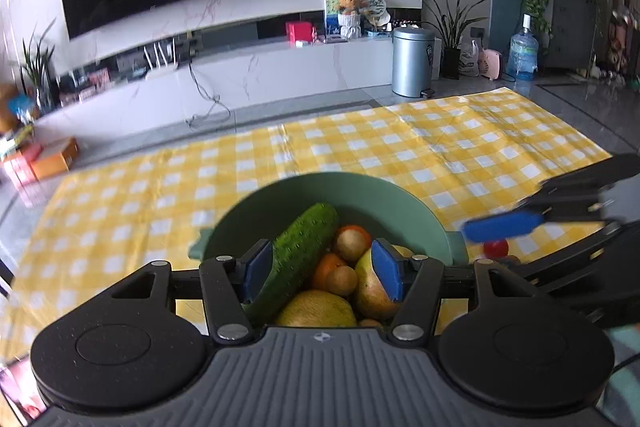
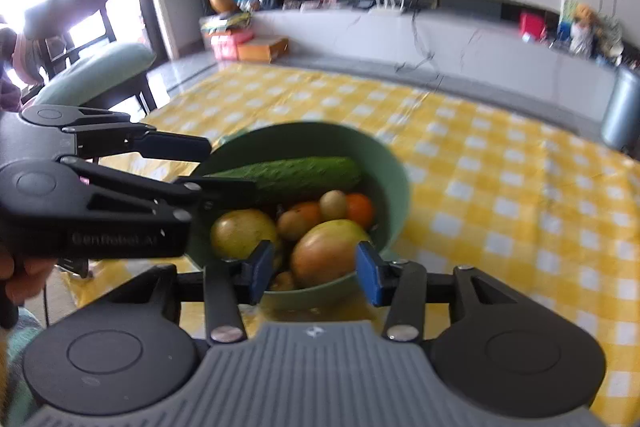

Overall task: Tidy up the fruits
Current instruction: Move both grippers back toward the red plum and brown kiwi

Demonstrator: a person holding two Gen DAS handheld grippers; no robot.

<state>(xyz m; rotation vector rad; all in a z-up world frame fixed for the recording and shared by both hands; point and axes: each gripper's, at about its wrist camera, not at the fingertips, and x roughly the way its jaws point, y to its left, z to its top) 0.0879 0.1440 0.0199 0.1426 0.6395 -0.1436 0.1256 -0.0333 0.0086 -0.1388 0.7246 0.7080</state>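
A green bowl stands on the yellow checked tablecloth. It holds a cucumber, a mango, a yellow fruit, oranges and small brown fruits. My left gripper is open over the bowl's near side, its left pad beside the cucumber. My right gripper is open at the bowl's near rim, around the mango. The right gripper also shows in the left wrist view, and the left gripper in the right wrist view.
A small red fruit lies on the cloth right of the bowl. Beyond the table are a TV cabinet, a metal bin, a water bottle and plants. A chair with a green cushion stands at the table's left.
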